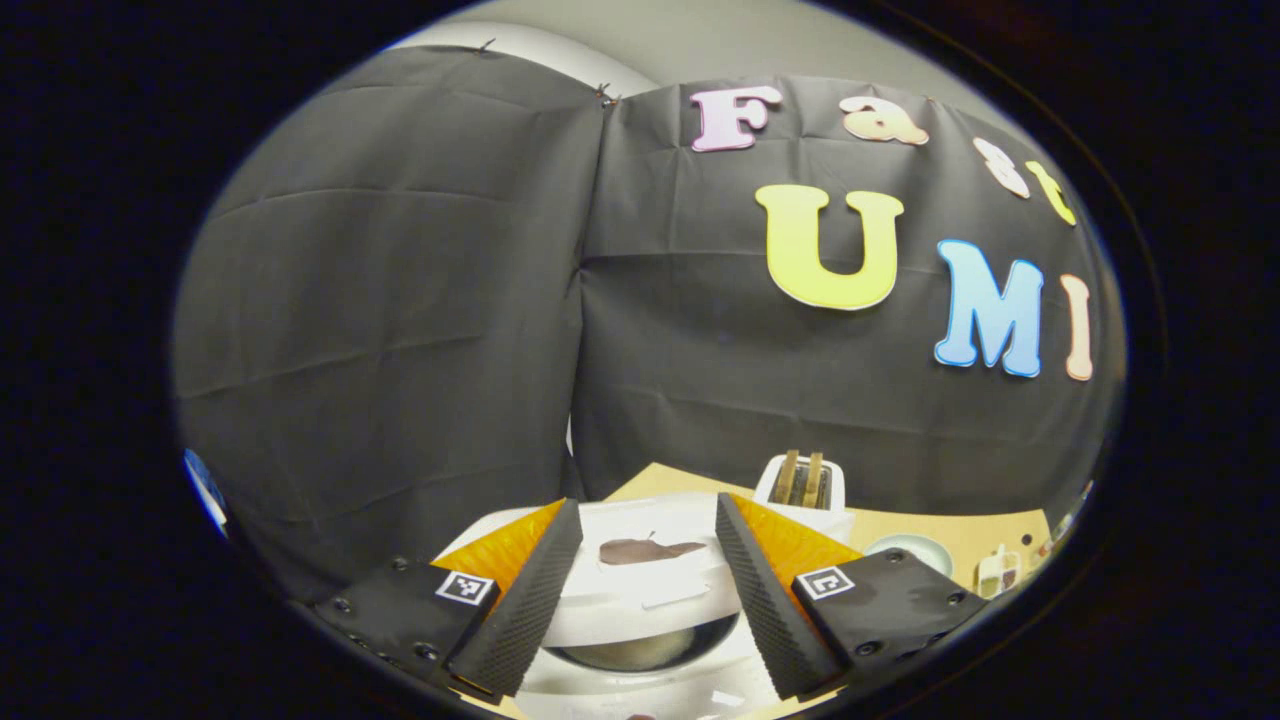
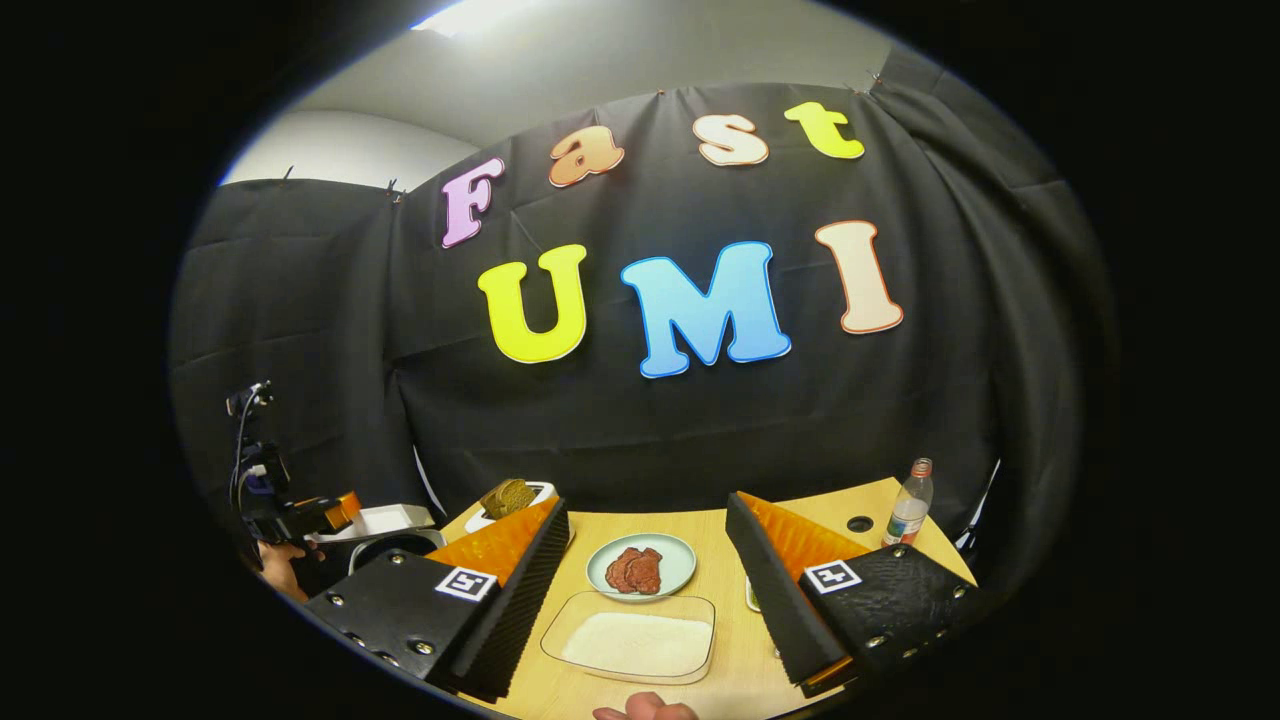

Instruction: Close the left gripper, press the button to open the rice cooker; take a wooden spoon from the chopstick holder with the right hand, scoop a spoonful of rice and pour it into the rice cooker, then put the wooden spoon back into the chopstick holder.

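Nearest at six o'clock in the right gripper view, my right hand-held gripper [image 2: 647, 502] has its jaws spread wide with nothing between them, ready, I judge, to take the spoon's handle. A square black-and-white marker [image 2: 466, 583] sits on each finger block; it is the one printed thing I can make out. Just ahead at twelve o'clock on the desk [image 2: 740, 660] lies the clear tray of rice [image 2: 635, 640], set close so a scoop needs little reach. Beyond it is a plate of meat [image 2: 640, 567]. Farther, at two o'clock, a water bottle [image 2: 908, 515] stands near the desk's far edge, its label too small to read. At eleven o'clock a toaster [image 2: 515, 497] holds bread.

My left hand-held gripper [image 1: 647, 502] is also spread open and empty. It hangs over the rice cooker [image 1: 650, 600], whose white lid stands raised behind the dark inner pot [image 1: 650, 650], so the button step looks done. At three o'clock in the left gripper view are small jar-like things [image 1: 1000, 570], too small to name. The chopstick holder with the wooden spoon may be among them, though I cannot tell.
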Tool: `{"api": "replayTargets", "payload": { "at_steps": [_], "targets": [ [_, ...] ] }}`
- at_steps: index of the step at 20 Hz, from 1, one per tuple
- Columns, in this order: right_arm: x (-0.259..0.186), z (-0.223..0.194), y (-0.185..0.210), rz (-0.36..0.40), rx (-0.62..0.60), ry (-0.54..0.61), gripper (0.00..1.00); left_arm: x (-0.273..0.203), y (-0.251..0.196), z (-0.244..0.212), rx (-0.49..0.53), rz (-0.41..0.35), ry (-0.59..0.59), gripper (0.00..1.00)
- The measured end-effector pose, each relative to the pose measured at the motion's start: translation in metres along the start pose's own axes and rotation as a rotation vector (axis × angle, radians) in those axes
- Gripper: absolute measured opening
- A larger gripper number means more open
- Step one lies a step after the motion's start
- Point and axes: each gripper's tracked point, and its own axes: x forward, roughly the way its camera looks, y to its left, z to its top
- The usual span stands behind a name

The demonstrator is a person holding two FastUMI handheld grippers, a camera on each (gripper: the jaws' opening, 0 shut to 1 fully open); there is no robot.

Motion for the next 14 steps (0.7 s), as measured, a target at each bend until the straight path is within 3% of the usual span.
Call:
{"api": "replayTargets", "payload": {
  "at_steps": [9,10,14],
  "targets": [
    [-0.007,0.0,-0.007,-0.008,-0.008,0.008,0.96,-0.016,-0.007,-0.05,0.011,-0.002,0.094,0.98],
    [-0.007,-0.002,-0.006,-0.006,-0.009,0.011,0.96,-0.017,-0.007,-0.054,0.007,-0.002,0.105,0.92],
    [-0.004,-0.009,-0.001,0.012,-0.019,0.041,0.96,-0.017,-0.008,-0.074,0.011,0.007,0.169,0.98]
  ]
}}
